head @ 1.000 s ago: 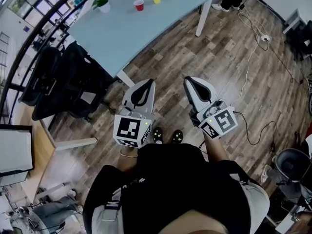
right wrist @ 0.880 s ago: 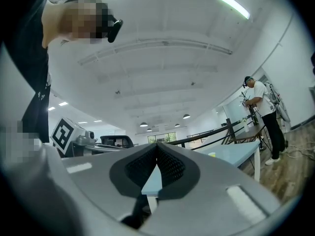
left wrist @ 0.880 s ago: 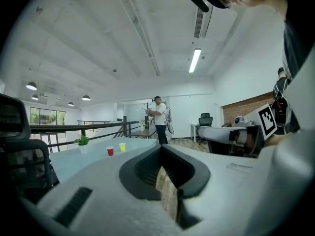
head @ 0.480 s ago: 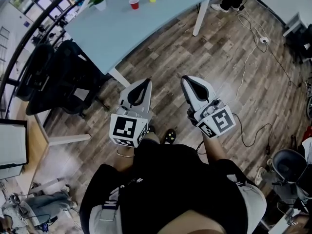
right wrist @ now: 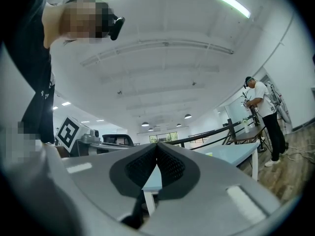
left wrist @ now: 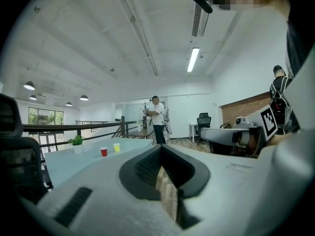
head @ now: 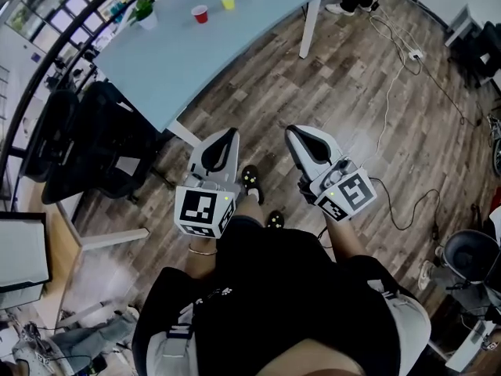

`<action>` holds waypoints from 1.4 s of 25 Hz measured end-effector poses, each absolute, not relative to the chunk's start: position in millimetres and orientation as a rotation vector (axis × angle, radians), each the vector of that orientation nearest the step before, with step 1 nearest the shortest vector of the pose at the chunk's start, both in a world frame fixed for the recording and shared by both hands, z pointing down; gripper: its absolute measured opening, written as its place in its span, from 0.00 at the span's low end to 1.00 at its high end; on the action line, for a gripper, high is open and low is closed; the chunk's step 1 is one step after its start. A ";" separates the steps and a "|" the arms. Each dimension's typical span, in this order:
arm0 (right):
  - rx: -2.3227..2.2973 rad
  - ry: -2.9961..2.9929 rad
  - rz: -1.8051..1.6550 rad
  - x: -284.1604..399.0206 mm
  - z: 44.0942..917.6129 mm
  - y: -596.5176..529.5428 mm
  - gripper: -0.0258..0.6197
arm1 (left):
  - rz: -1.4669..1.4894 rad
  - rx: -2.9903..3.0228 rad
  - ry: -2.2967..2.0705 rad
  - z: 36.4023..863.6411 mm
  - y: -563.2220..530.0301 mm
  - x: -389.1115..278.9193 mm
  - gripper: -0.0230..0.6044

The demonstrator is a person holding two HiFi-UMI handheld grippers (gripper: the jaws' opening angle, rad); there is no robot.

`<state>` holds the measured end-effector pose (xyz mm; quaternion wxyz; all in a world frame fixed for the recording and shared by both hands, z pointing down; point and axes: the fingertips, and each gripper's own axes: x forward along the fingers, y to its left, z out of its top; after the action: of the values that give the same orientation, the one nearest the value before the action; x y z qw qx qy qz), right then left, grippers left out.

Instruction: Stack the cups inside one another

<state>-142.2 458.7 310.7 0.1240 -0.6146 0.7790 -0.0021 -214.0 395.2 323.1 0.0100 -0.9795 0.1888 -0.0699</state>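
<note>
1. Clearly, in the head view the stacking has not begun. The red cup (head: pixel 200 13) and the yellow cup (head: pixel 227 0) stand apart, side by side, on the pale blue table (head: pixel 203 61) at the upper left of the frame, near a small plant (head: pixel 144 11). The left gripper (head: pixel 225 135) and the right gripper (head: pixel 295 132) are held over the wooden floor at the frame's centre, well apart from the table, and neither carries anything.

2. In the left gripper view the jaws are pressed together at their tips with nothing between them. The two cups sit small at the left of the frame, both upright and separate, and a person (left wrist: pixel 157 118) stands beyond the table's far end.

3. In the right gripper view the jaws also meet at the tips and are empty. The table's edge and leg show behind them, but the cups are too small to make out surely.

4. Everything is left, I judge: reaching the table, picking up one cup, and setting it inside the other.
</note>
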 end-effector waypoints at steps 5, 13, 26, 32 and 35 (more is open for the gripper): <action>-1.829 2.260 -0.002 -123.9 310.6 446.7 0.05 | -0.189 -3.073 0.543 322.3 380.1 -192.4 0.02; -1.880 2.247 0.014 -91.6 307.7 407.4 0.05 | -0.142 -3.084 0.501 317.3 338.4 -157.5 0.02; -1.901 2.234 -0.051 -52.3 321.9 332.3 0.04 | -0.181 -3.107 0.527 332.1 259.4 -125.9 0.02; -1.924 2.230 -0.059 -37.9 320.4 299.8 0.04 | -0.174 -3.118 0.506 330.8 225.8 -110.8 0.02; -1.936 2.224 -0.070 -29.3 320.2 282.9 0.04 | -0.179 -3.115 0.493 329.0 209.1 -101.6 0.02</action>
<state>-29.3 282.9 320.2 0.0961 -0.6534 0.7506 -0.0235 -101.6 209.1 329.0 -0.0087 -0.9861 0.1562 -0.0565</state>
